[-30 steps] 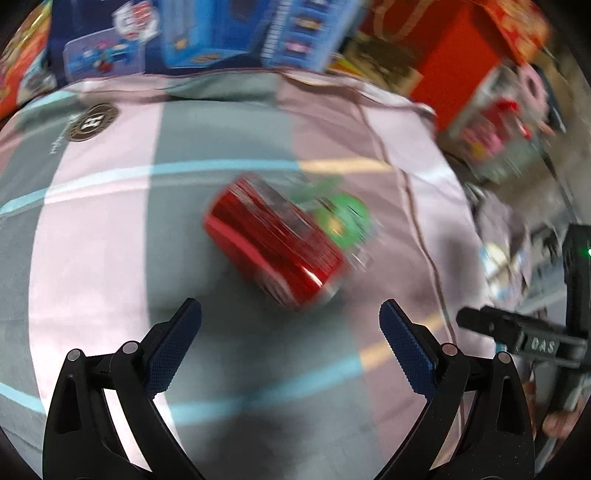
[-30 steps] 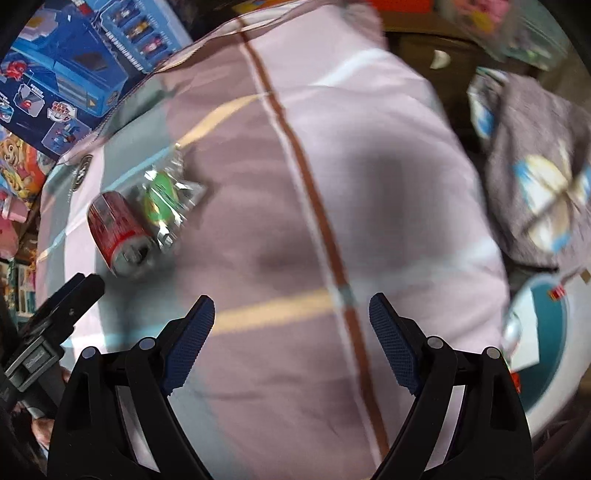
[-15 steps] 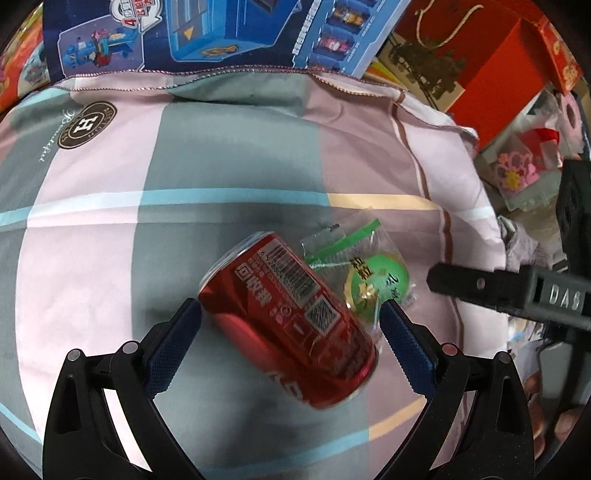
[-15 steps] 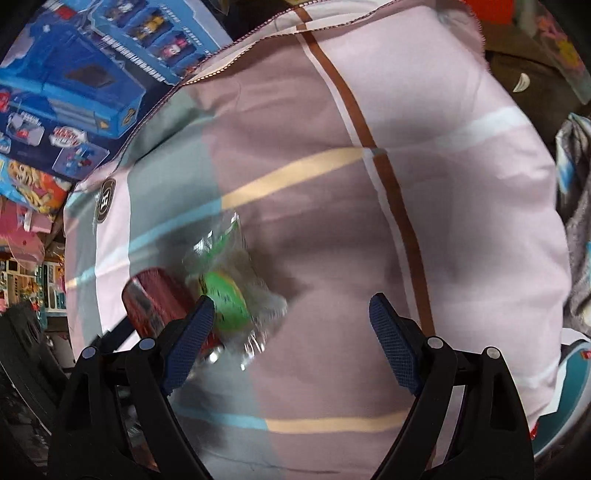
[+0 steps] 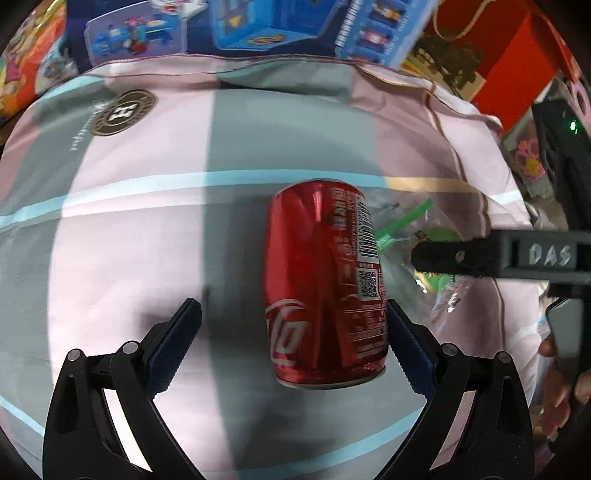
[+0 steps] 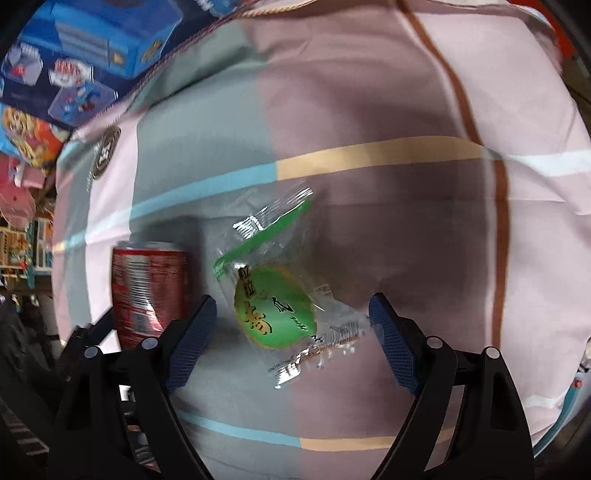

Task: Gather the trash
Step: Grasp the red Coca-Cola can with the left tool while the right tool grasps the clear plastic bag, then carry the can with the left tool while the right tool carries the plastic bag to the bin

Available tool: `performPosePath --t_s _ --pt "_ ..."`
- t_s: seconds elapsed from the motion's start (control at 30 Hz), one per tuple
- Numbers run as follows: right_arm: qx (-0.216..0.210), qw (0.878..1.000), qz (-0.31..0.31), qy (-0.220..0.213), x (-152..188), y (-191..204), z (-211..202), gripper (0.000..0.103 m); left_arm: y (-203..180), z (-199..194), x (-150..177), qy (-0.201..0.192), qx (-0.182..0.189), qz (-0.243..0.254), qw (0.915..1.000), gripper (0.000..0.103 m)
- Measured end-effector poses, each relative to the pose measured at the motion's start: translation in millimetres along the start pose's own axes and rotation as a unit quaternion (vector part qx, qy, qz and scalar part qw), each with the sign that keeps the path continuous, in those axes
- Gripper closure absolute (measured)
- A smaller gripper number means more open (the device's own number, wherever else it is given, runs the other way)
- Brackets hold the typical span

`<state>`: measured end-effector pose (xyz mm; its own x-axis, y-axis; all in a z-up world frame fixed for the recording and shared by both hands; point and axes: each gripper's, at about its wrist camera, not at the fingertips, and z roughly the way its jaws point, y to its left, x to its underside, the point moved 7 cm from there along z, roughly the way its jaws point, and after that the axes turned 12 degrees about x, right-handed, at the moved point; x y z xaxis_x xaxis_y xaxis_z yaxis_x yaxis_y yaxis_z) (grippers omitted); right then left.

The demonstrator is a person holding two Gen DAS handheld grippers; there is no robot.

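A red soda can [image 5: 325, 284] lies on its side on a pink, grey and mauve checked cloth [image 5: 140, 236]. My left gripper [image 5: 293, 330] is open around the can's near end, its right pad at the can's side, the left pad apart from it. A clear wrapper with a green round label [image 6: 275, 306] lies just right of the can [image 6: 147, 284]. My right gripper [image 6: 291, 334] is open with the wrapper between its pads. The right gripper's finger [image 5: 461, 256] crosses over the wrapper [image 5: 417, 229] in the left wrist view.
Blue toy boxes [image 5: 280, 26] stand behind the cloth's far edge, with a red box [image 5: 513, 77] at the far right. More toy boxes [image 6: 74, 55] show at the upper left of the right wrist view. A teal object [image 6: 580, 380] lies past the cloth's right edge.
Both grippers have moved forward and down. The can now lies between the left pads and the wrapper between the right pads. The can appears turned lengthwise toward the left camera.
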<state>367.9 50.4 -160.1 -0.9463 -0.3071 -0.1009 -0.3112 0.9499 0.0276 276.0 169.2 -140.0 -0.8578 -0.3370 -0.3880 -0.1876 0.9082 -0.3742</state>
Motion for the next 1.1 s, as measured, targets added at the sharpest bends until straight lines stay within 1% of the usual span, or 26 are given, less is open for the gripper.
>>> performPosePath --t_s 0.03,0.07,0.1,0.13,0.17,0.2,0.23,0.3,0.43,0.6,0.63,0.67,0.7,0.73,0.8,0.87,0.93,1.0,1.1 --pt "0.003 1.000 -0.005 0.001 1 4 3 0.039 3 -1 0 0.000 0.000 -0.002 1.0000 0.006" --pt "0.009 1.000 -0.009 0.001 3 5 5 0.042 7 -3 0 0.000 -0.001 -0.003 1.0000 0.006" --pt "0.016 1.000 -0.014 -0.011 2 8 3 0.044 9 -4 0 -0.001 -0.003 -0.004 1.0000 0.006" --pt "0.028 0.999 -0.026 -0.017 3 11 2 0.055 10 -4 0 -0.001 -0.003 -0.003 1.0000 0.006" --pt "0.032 0.999 -0.028 -0.020 3 11 1 0.064 11 -5 0 0.000 -0.003 -0.003 1.0000 0.006" --pt "0.022 0.999 -0.024 -0.022 3 12 -2 0.066 11 -5 0 0.001 -0.003 -0.002 1.0000 0.006" --pt "0.023 0.999 -0.024 -0.029 3 12 -6 0.067 11 -6 1 0.001 -0.003 0.001 1.0000 0.006" --pt "0.038 0.998 -0.026 -0.046 2 8 -13 0.068 9 -7 1 0.000 -0.003 0.005 1.0000 0.006" --pt "0.020 0.998 -0.003 -0.060 4 -4 -24 0.069 8 -6 1 0.000 -0.005 0.016 0.9999 0.006" --pt "-0.008 0.997 0.035 -0.072 20 -34 -34 0.069 11 -4 0 -0.002 -0.002 0.016 0.9999 0.006" --pt "-0.013 0.997 0.039 -0.072 25 -40 -36 0.069 10 -3 0 -0.002 -0.003 0.019 0.9998 0.009" --pt "-0.016 0.996 0.043 -0.072 30 -45 -37 0.069 8 -2 0 -0.002 -0.002 0.026 0.9997 0.014" --pt "-0.018 0.996 0.045 -0.072 33 -48 -36 0.069 6 -2 0 0.000 0.000 0.029 0.9996 0.036" --pt "-0.019 0.996 0.046 -0.072 36 -50 -36 0.069 4 -1 1 0.004 0.003 0.030 0.9995 0.044" --pt "-0.022 0.996 0.050 -0.077 46 -57 -39 0.069 1 -4 2 -0.005 -0.007 0.031 0.9995 0.045" --pt "-0.032 0.994 0.057 -0.085 55 -64 -46 0.069 -9 -10 4 -0.014 -0.011 0.046 0.9988 0.045" --pt "-0.040 0.993 0.063 -0.092 60 -69 -51 0.069 -25 -15 8 -0.014 -0.001 0.061 0.9981 0.045" --pt "-0.053 0.990 0.076 -0.103 71 -84 -62 0.069 -44 -18 12 -0.013 0.006 0.081 0.9966 0.045" --pt "-0.062 0.986 0.100 -0.119 90 -113 -77 0.069 -89 -14 25 0.003 0.031 0.117 0.9927 0.045"
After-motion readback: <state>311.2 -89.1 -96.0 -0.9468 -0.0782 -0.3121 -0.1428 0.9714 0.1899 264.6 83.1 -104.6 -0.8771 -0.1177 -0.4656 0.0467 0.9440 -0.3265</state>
